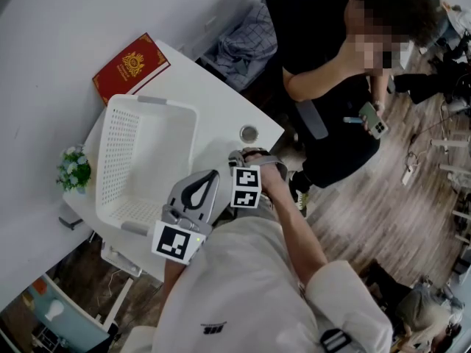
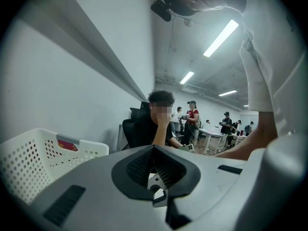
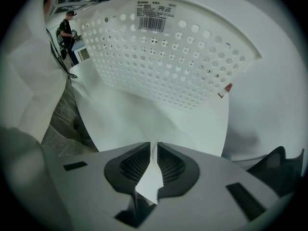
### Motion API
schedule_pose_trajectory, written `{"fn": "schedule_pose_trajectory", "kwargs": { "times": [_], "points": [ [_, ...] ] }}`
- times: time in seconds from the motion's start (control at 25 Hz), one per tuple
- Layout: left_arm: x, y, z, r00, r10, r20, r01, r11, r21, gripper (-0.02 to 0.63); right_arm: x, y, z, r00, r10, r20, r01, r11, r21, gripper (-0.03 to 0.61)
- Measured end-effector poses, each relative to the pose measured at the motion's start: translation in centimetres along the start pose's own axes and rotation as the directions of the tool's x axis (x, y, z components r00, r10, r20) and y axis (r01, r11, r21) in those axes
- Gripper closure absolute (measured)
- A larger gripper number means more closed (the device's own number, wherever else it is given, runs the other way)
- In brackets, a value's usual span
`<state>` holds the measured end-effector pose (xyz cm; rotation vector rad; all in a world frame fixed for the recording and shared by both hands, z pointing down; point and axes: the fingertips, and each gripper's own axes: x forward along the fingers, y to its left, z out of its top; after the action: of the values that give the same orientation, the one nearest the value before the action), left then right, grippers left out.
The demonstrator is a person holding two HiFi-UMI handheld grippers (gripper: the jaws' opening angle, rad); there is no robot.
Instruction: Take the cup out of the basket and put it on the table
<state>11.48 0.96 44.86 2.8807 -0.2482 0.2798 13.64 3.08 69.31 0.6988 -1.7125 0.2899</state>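
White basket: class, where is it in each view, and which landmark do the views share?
Head view: basket left of centre.
Left gripper view: basket at lower left.
Right gripper view: basket across the top.
Shared landmark: red book by its far end.

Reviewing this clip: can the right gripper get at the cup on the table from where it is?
Probably yes. The cup stands in the open on the table, outside the basket, just beyond the right gripper; nothing lies between. Its shut jaws would have to open first.
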Motion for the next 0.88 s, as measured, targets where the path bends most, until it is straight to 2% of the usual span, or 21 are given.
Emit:
{"fn": "schedule_pose_trajectory", "kwargs": {
  "times": [0.88],
  "points": [
    [0.0,0.0,0.0,1.000,-0.009,0.003,0.009,1.000,0.014,0.604,-2.0,-0.1,-0.1,0.999,-0.039,0.001,0.039,0.999,0.016,0.548]
  ]
}}
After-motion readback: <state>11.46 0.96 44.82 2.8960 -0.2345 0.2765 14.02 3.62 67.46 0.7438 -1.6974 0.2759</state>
